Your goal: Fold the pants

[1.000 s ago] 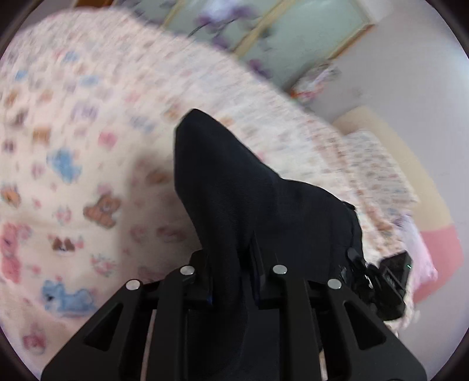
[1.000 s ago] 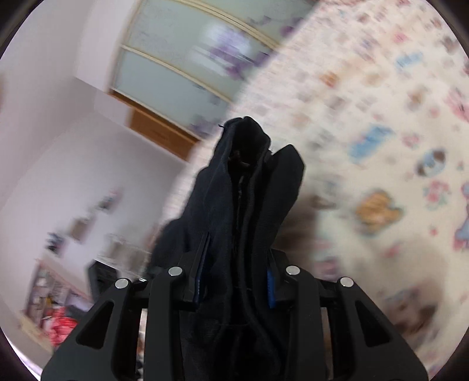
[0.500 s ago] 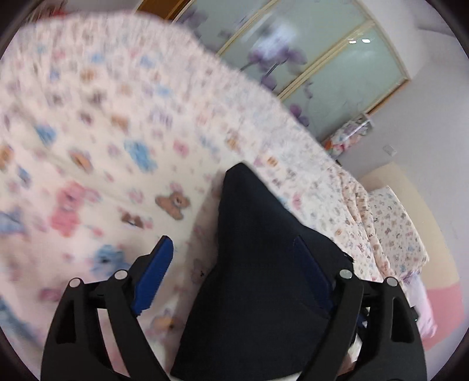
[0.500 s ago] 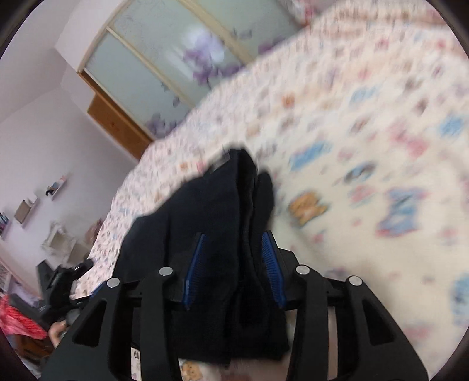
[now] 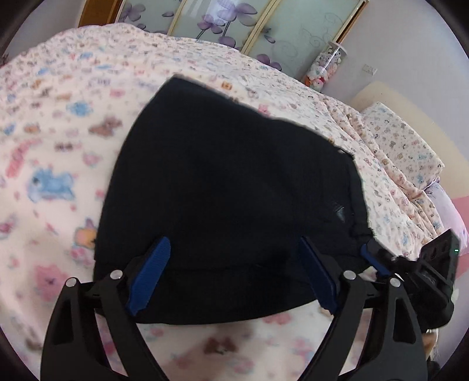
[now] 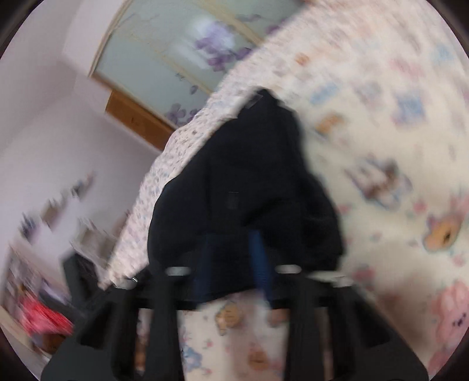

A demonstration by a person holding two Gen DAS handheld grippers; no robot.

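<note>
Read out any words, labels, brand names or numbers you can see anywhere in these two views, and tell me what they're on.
No legible text in either view.
The black pants carry a small tag, too blurred to read.
The bedspread shows only cartoon animals, no words.
The wardrobe doors show only purple flowers.

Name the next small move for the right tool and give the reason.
Probably open the right tool and draw it back: the pants already lie folded on the bedspread, the left tool is wide open, but the right one looks nearly closed at the hem.

Black pants [image 5: 228, 187] lie on a cream bedsheet [image 5: 58, 146] printed with pastel cartoon animals.
</note>
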